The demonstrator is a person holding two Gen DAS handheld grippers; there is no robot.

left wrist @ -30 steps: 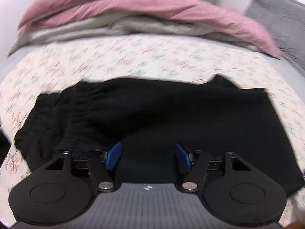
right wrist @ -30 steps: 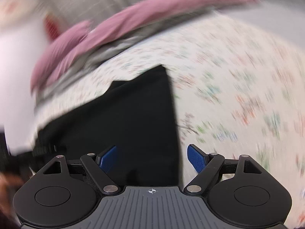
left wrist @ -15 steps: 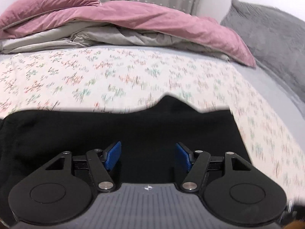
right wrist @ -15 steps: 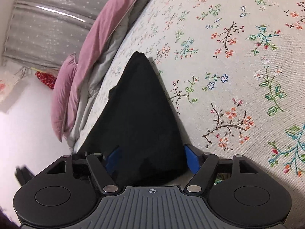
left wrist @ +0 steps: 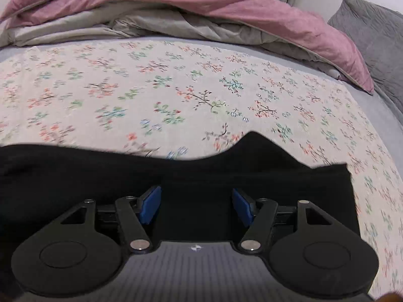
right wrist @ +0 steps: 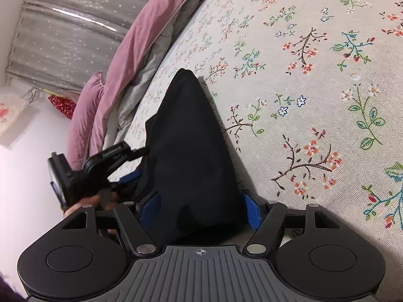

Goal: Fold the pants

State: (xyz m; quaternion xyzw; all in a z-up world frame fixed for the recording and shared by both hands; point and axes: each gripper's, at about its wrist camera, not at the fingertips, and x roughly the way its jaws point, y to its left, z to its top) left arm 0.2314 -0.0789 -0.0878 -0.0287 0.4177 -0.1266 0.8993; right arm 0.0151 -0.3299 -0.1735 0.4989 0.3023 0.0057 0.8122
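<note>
The black, soft-knit fabric pants [left wrist: 201,176] lie on the bed, on a cream floral-print bedspread [left wrist: 176,88] with a fine woven grain and small sprigs of red, blue and green. In the left wrist view the cloth spreads as a broad dark band across the lower part of the picture, its far edge wavy, with one rounded hump and a squared corner at the right. In the right wrist view the pants [right wrist: 191,151] rise to a blunt, cone-like peak, the surface smooth and matte, with a shadow falling on the bedspread [right wrist: 314,88] just beside it.

The left gripper [left wrist: 196,203] has its blue-padded fingers [left wrist: 150,204] set wide apart over the dark cloth; whether they touch it cannot be told. The right gripper [right wrist: 201,207] also has its fingers spread wide, with a bunched fold of the pants filling the gap between the blue pads [right wrist: 252,210]; the fabric reaches both pads. In that same view the left gripper [right wrist: 131,173] shows at the left edge of the pants, held by a hand.

Beyond the bedspread lies a rumpled mauve-pink duvet [left wrist: 226,2] with a pale grey underside, heaped in soft folds. A grey textured pillow [left wrist: 372,32] sits at the far right. A grey curtain with small white dots [right wrist: 63,30] hangs behind.
</note>
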